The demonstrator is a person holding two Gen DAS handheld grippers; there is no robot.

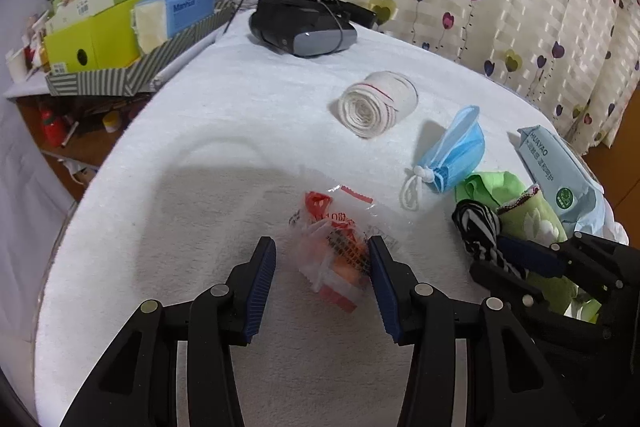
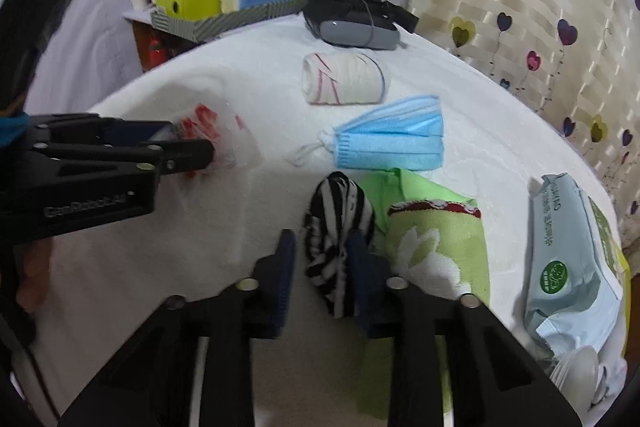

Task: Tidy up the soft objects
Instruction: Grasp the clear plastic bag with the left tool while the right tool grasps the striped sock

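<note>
Striped sock [image 2: 338, 247] between narrowed right jaws, clear snack packet [image 1: 334, 247] between wide left jaws

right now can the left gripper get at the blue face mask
Probably yes, but not straight away: the left gripper straddles a clear snack packet, and the blue face mask lies farther out to its right on open cloth.

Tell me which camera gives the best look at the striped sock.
The right wrist view. There the striped sock lies whole and centred between the right gripper's fingers, beside the green towel. In the left wrist view the sock sits at the right edge, small, partly hidden behind that gripper.
</note>
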